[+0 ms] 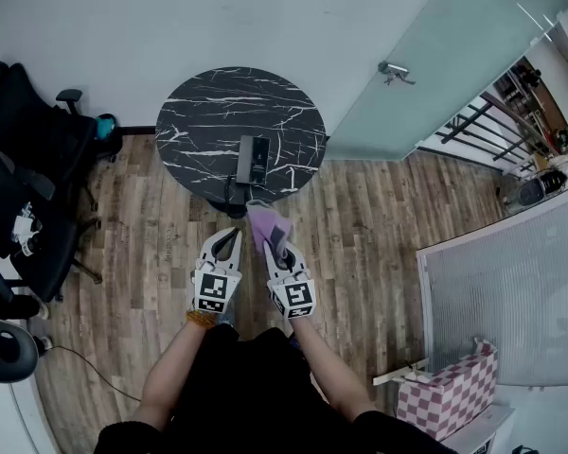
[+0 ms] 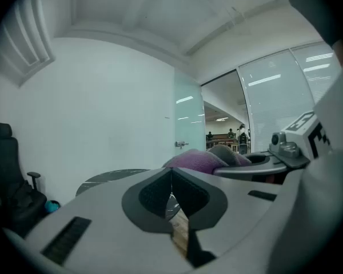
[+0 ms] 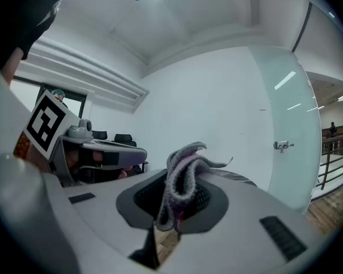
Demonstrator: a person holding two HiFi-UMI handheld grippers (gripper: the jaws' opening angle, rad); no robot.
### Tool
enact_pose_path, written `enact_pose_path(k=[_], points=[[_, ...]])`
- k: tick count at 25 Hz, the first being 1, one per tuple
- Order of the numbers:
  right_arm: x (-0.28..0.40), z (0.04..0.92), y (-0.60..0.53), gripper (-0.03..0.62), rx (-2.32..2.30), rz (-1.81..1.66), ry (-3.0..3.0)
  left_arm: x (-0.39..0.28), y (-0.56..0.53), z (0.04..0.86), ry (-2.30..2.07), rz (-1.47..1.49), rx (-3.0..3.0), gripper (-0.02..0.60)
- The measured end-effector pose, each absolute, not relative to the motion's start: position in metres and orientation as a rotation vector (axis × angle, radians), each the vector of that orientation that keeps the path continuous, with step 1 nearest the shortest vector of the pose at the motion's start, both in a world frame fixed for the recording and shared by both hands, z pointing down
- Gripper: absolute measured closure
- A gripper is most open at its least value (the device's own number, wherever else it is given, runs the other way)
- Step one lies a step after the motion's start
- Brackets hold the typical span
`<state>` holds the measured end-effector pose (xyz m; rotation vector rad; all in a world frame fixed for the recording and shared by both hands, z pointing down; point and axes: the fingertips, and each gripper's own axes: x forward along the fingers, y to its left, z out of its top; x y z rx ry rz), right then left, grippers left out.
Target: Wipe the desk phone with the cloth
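The right gripper (image 1: 278,251) is clenched on the purple cloth (image 1: 268,225), which bunches up between its jaws (image 3: 183,178); the left gripper (image 1: 231,237) is closed on nothing, just beside it; both hang over the wooden floor (image 1: 379,225), short of the round black table (image 1: 204,112); what looks like the phone (image 1: 254,159) lies near the table's front edge.
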<state>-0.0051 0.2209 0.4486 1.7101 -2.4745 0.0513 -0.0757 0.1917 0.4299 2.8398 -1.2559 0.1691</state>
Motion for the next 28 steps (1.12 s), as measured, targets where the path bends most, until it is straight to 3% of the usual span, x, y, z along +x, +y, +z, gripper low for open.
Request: enact_pose_path(k=[17,28], points=[[0.026,0.451,0.06,0.539,1.601,0.07,-2.519,-0.06,0.049,0.433,-1.274,0.205,2.843,0.568],[0.051,0.48,-0.056,0.539,1.401,0.12,-2.569,-0.03,-0.037,0.459,-1.209,0.4,2.798,0.568]])
